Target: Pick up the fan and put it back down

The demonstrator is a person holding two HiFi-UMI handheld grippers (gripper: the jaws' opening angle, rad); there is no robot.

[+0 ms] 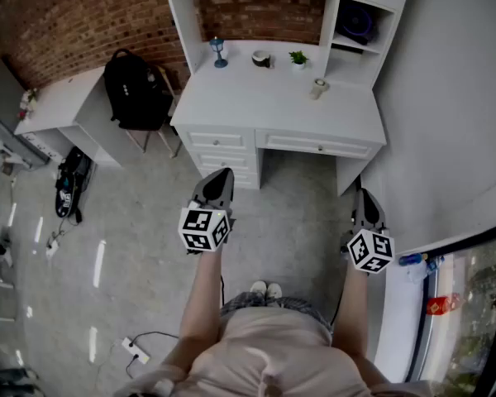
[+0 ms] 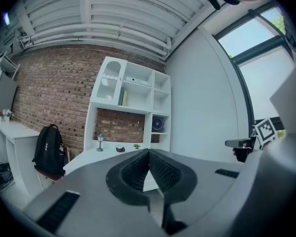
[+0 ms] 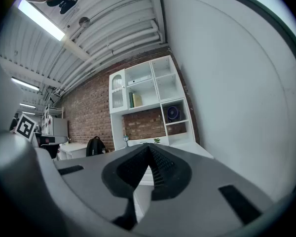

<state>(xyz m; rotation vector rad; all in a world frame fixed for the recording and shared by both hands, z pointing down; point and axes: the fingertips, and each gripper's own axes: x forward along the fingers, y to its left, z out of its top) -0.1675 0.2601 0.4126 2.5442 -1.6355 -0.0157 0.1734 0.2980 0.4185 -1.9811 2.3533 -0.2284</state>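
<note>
L gripper [image 1: 221,174], R gripper [image 1: 364,193]: jaws together; fan [image 3: 172,113] well ahead, on shelf [image 3: 176,122]

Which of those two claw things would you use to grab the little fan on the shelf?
Probably the right gripper: the fan sits in the right-hand cubby, on its side; the left gripper stands farther left.

Rough brick wall [image 1: 66,15]; smooth white desk [image 1: 273,106]; ribbed matt fingers [image 2: 166,172]

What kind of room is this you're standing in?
Probably a study room: a white desk with a shelf hutch holding a fan, against a brick wall, a black backpack nearby.
</note>
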